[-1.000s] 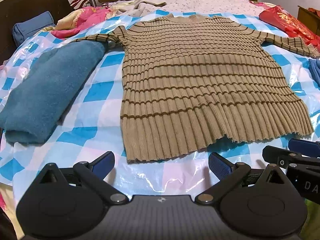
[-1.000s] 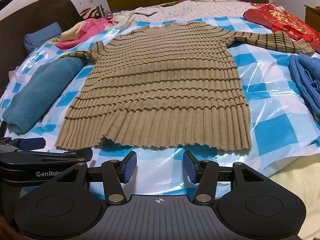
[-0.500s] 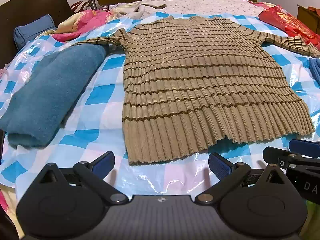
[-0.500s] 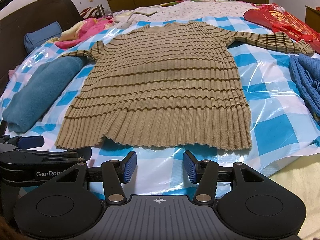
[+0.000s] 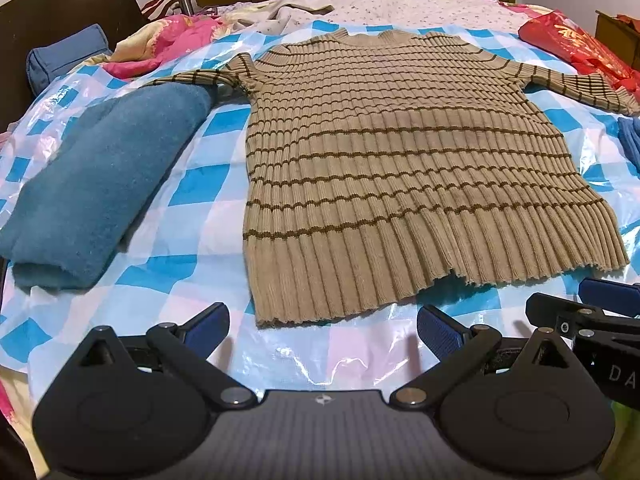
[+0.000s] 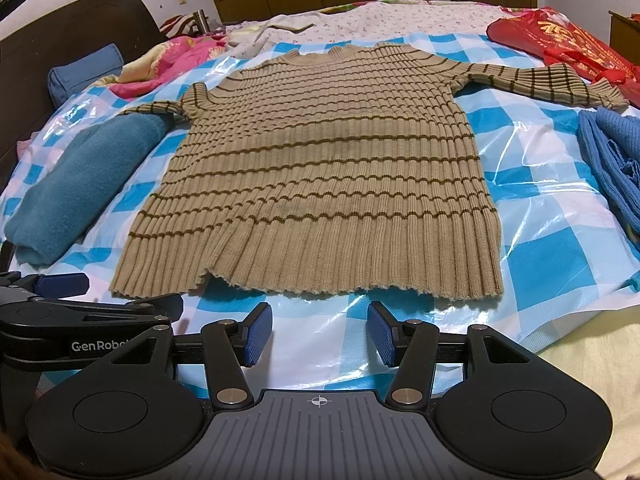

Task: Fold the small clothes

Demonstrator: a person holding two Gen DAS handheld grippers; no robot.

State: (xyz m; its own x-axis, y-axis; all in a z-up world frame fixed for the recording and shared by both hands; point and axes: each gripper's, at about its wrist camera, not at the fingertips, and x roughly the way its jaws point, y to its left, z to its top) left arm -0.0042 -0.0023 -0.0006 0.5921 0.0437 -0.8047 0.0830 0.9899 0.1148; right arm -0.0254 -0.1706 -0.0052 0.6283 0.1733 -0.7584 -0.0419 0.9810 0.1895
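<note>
Blue-and-white checked plastic sheet (image 6: 532, 208) covering the bed; dark wooden headboard (image 5: 60, 4) and blue cylindrical bolster (image 6: 82, 72) far left of the tool; red printed bag (image 6: 560, 44) far right.

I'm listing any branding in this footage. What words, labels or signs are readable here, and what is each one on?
"GenRobo", cut off by the frame in front: on the left gripper, seen in the right wrist view.
"DA", cut off at the picture edge: on the right gripper, seen in the left wrist view.
Gold characters on the red bag: too blurred to read.
</note>
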